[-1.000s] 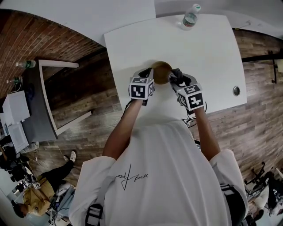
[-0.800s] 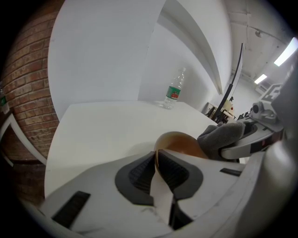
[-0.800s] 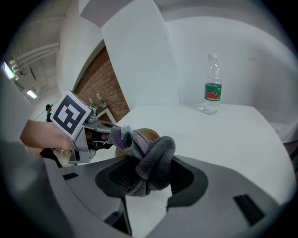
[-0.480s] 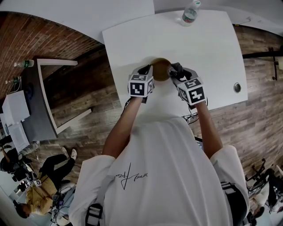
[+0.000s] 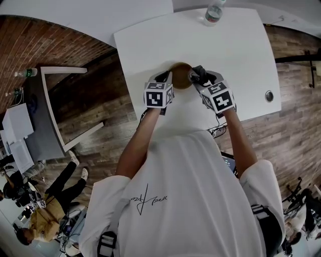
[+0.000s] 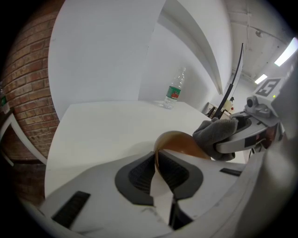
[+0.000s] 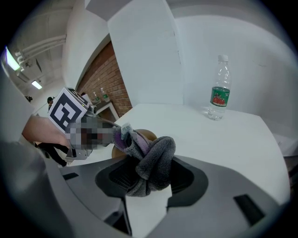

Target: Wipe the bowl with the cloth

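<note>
On white table (image 5: 235, 50): bowl wipe.
Left gripper (image 6: 157, 160) clamps brown round bowl (image 6: 181, 143) by its rim; right gripper (image 7: 148, 179) clamps bunched grey cloth (image 7: 156, 158) against it.

Tabletop (image 5: 241, 55) open around bowl (image 5: 181, 81) (bottle (image 5: 214, 13) far back).

The bowl (image 5: 181, 82) is brown and glossy, small and round. It is tipped up on edge above the near middle of the white table (image 5: 241, 50), its thin rim pinched between the jaws of the left gripper (image 6: 157, 173). The cloth (image 7: 151, 160) is grey fleece with a purple patch at its far end, bunched into a thick wad and clamped in the jaws of the right gripper (image 7: 146, 179). The wad presses against the bowl's right side.
</note>
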Demonstrator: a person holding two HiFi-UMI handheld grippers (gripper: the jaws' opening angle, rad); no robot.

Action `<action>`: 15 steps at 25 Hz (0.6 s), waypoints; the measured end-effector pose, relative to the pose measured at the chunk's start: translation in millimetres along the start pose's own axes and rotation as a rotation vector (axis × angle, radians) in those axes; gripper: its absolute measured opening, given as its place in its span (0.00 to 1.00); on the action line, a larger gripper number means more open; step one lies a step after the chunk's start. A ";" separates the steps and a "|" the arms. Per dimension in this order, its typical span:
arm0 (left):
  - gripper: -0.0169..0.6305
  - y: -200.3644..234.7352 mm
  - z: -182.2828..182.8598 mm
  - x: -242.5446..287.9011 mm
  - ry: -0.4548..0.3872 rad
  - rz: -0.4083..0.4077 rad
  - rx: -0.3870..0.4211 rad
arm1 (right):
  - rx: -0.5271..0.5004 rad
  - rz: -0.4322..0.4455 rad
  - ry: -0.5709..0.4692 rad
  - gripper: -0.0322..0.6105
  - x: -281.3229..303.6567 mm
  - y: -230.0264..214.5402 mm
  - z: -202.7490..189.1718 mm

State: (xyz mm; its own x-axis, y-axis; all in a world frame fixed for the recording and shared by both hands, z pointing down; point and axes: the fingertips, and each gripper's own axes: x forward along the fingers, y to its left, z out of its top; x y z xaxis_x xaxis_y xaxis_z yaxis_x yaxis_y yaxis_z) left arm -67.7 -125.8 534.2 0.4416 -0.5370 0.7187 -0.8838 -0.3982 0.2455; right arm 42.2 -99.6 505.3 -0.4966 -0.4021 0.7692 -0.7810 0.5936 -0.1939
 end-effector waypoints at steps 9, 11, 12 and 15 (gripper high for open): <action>0.08 0.9 0.2 0.4 -0.003 0.002 -0.006 | -0.069 0.022 0.031 0.33 4.2 -2.2 5.5; 0.08 0.7 -0.3 -0.2 -0.002 0.000 -0.003 | -0.083 0.024 0.037 0.33 4.6 -1.8 5.7; 0.08 0.7 -0.3 -0.6 -0.001 -0.001 -0.002 | -0.089 0.024 0.039 0.33 4.8 -1.4 6.1; 0.08 1.5 0.1 -1.5 -0.001 0.003 -0.001 | -0.101 0.029 0.043 0.33 5.8 -0.3 8.3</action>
State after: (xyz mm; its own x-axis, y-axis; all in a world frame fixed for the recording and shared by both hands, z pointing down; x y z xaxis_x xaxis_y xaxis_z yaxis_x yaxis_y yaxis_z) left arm -69.6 -125.7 533.4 0.4390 -0.5389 0.7190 -0.8853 -0.3960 0.2438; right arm 36.4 -107.9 504.7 -0.5002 -0.3549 0.7898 -0.7235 0.6724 -0.1561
